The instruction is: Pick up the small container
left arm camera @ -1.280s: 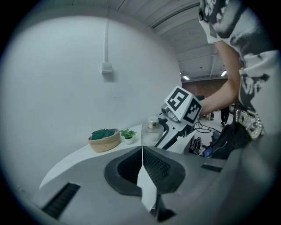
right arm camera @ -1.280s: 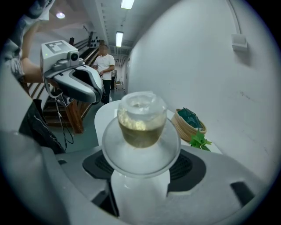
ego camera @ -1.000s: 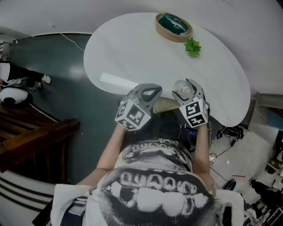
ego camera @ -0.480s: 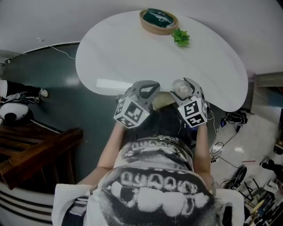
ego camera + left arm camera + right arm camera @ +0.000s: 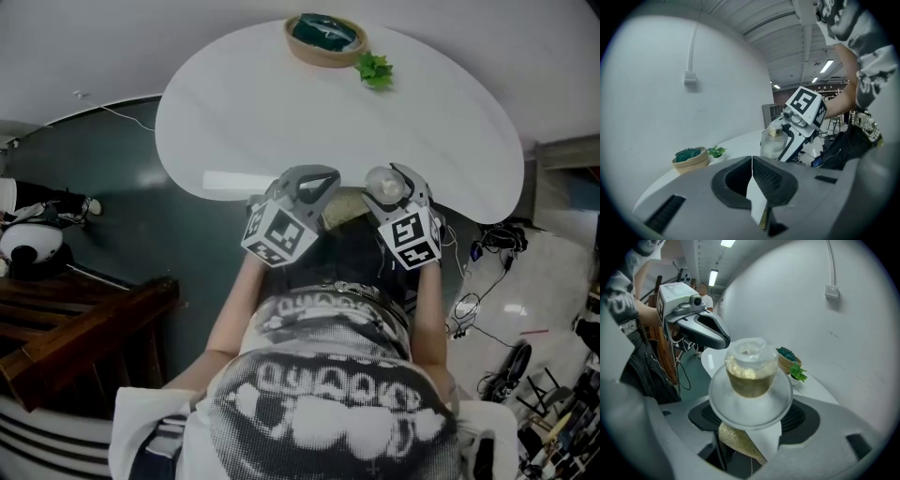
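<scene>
Our left claw (image 5: pixel 752 173) is clenched on nothing, its jaws pressed together. Our right claw (image 5: pixel 394 187) grasps the small container (image 5: pixel 750 371), a frosted, yellow-tinted bottle clamped between its 2 jaws. Both claws sit side by side in front of our body, at the near edge of the white surface (image 5: pixel 281 122), so the container is held there too. At the far edge stand a woven bowl (image 5: pixel 325 42) with something dark green inside and, just beside it, 1 small green plant (image 5: pixel 375 68).
</scene>
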Demonstrator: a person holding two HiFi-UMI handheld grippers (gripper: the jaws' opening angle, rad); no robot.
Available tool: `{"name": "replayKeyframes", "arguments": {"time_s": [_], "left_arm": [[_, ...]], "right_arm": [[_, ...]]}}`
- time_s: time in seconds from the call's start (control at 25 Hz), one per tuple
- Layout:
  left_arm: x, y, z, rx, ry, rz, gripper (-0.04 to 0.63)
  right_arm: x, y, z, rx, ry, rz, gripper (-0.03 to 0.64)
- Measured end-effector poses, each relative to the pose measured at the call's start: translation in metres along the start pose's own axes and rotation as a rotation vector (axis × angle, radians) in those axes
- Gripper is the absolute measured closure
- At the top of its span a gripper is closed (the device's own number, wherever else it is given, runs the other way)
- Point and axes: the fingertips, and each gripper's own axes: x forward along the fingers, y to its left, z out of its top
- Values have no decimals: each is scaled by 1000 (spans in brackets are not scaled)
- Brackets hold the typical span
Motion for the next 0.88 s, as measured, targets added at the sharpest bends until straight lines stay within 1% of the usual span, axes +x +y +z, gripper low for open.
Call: {"name": "replayKeyframes", "arguments": {"time_s": [0.2,0.88], "left_arm": [[1,-2,0,6,3,-11,591],[3,-5,-4,3,14,-14,591]], "right_arm": [[1,3,-4,21,-5,4,284],[3,-1,-7,11,8,5,284]]}}
